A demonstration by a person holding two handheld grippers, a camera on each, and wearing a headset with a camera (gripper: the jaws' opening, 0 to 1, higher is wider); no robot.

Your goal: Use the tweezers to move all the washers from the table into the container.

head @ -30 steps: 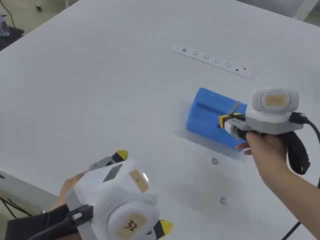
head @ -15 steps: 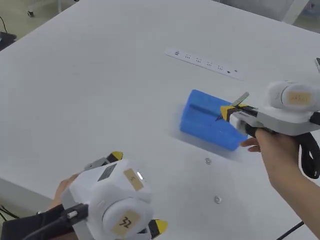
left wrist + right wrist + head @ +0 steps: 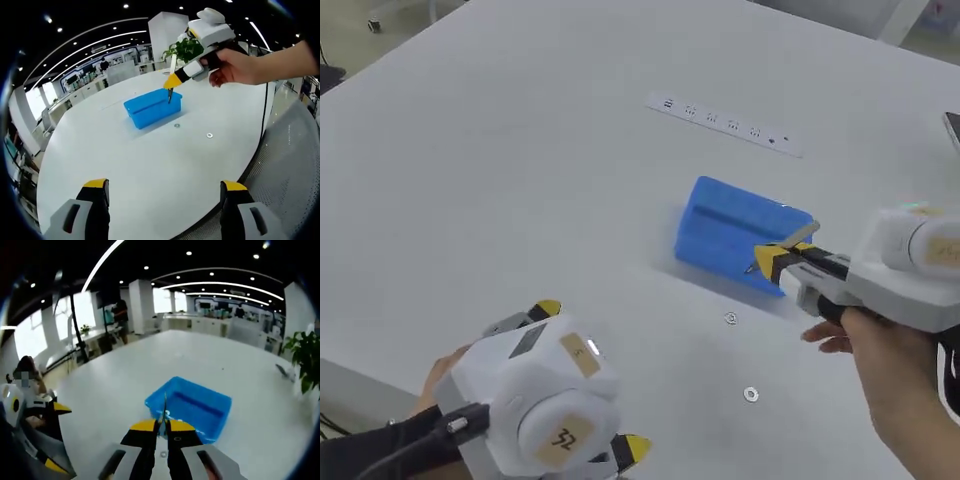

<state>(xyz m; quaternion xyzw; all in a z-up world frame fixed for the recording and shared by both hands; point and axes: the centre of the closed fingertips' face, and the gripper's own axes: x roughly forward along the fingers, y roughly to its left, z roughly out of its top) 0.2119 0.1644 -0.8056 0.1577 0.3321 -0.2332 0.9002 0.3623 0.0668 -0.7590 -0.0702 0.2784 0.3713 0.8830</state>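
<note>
Lying flat on the tabletop [image 3: 520,150] between the blue container [image 3: 725,225] and the near edge, two washers [image 3: 730,318] wait. Right tongs [image 3: 160,426], clenched on the tweezers [image 3: 164,407] over the container's rim, should descend steeply, tips straddling one washer; left tongs [image 3: 164,185] hang released.

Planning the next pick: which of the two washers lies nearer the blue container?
The washer just beside the blue container's near wall; the other washer lies farther toward the person.
</note>
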